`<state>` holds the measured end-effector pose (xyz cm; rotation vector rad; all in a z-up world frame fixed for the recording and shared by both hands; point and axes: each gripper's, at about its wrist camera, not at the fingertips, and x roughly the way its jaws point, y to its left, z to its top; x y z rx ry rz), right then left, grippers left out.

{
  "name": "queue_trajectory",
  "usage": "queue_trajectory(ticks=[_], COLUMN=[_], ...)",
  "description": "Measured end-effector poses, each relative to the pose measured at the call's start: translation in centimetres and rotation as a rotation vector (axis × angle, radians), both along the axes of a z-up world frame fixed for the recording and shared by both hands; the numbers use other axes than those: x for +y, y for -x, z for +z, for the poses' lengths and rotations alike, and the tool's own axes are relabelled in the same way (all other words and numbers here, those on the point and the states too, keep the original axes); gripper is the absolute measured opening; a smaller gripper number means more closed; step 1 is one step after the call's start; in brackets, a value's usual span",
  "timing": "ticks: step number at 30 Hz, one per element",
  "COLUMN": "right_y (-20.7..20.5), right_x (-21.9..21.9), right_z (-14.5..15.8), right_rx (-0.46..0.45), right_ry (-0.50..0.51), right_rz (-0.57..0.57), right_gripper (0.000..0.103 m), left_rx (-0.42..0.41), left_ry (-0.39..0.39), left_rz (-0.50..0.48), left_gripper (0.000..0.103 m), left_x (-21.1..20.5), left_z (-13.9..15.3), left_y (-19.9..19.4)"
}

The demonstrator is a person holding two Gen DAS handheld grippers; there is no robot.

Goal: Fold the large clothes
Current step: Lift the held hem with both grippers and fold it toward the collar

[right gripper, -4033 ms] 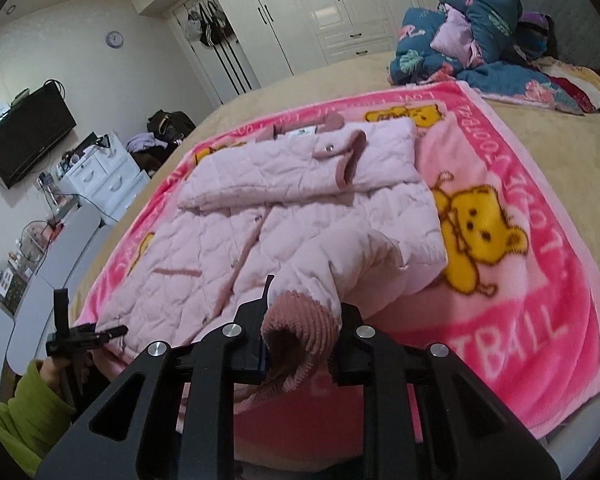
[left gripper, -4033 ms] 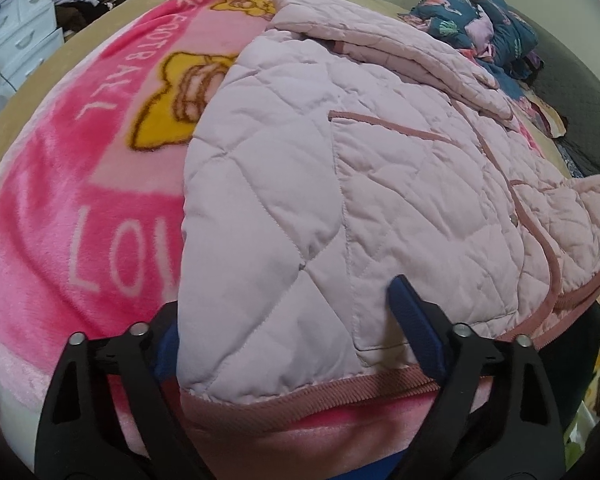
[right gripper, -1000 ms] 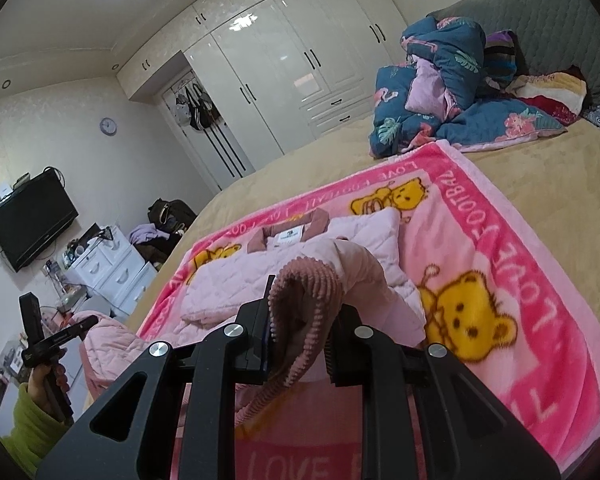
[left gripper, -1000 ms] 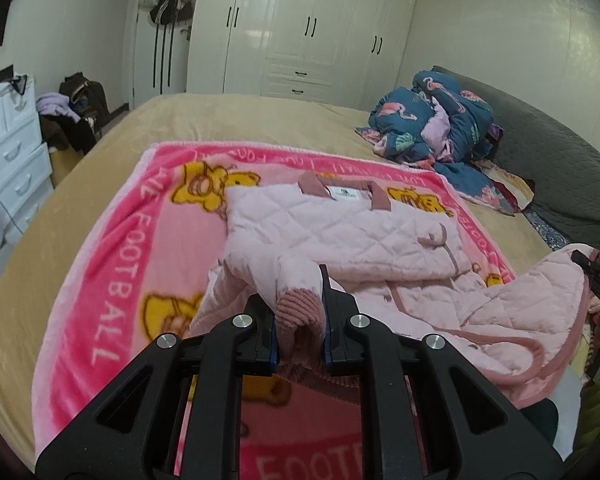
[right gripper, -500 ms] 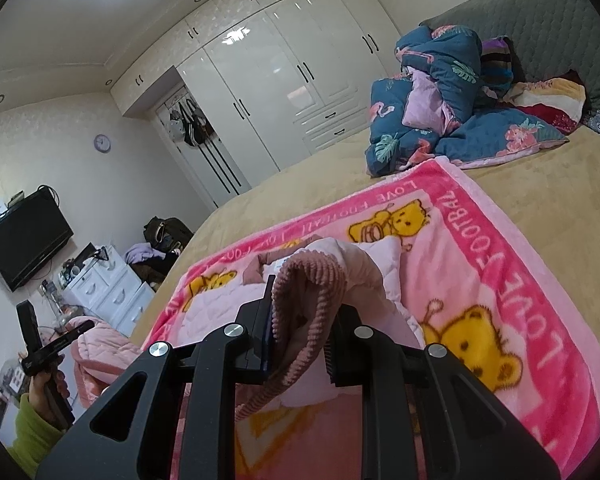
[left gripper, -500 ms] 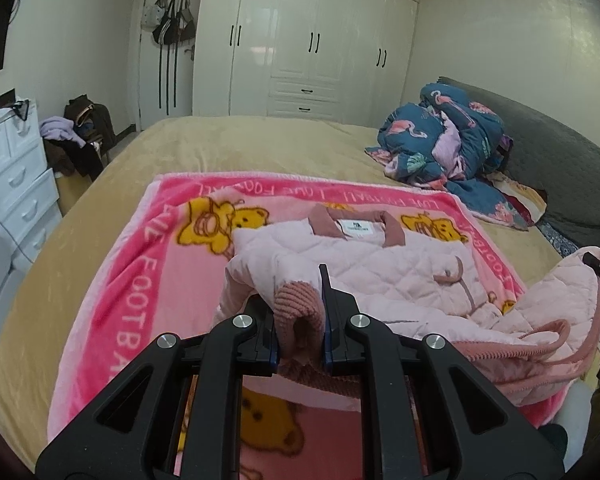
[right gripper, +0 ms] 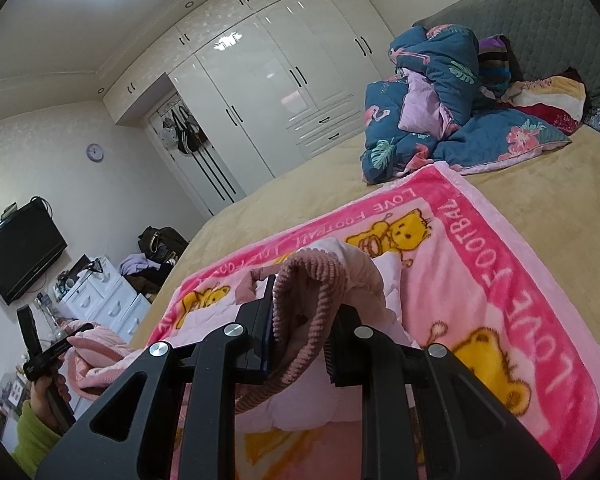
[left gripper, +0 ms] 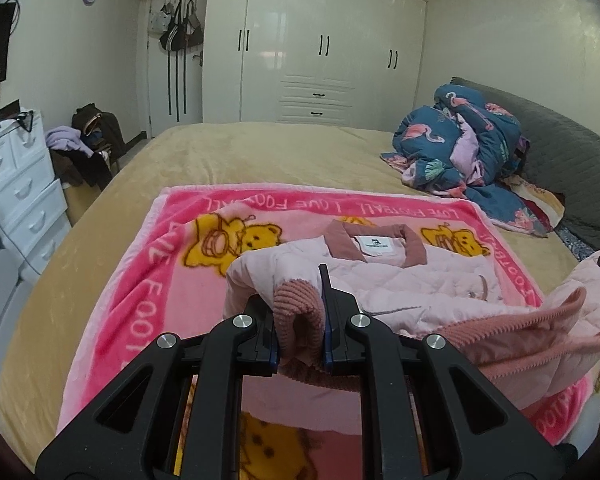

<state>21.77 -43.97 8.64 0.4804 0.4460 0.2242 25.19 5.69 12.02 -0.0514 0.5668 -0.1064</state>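
At lower centre of each wrist view, the left gripper (left gripper: 300, 330) and right gripper (right gripper: 300, 338) each clamped a ribbed cuff of the pink quilted jacket (left gripper: 400, 280) above the pink blanket (left gripper: 148, 280).

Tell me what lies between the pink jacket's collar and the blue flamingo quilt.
In the left wrist view, between the collar and the quilt lie the pink bear blanket edge, then bare tan bedspread.

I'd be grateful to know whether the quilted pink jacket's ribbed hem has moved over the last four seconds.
Yes. The ribbed hem, which lay at the pink bear blanket's near edge, is now lifted towards the jacket's collar.
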Motion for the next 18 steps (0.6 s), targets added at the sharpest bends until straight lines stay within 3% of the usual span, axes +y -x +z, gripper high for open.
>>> queue_trajectory(ticks=[18], right_y=[-6.3], right_x=[-0.9], right_z=[-3.3], right_rx=[0.048], right_ry=[-0.066], right_rz=[-0.02], right_gripper=[0.019], left_rx=[0.036], left_ry=[-0.059], left_rz=[0.052], left_gripper=[0.01], left_x=[-0.1], left_z=[-2.5], left_y=[-5.3])
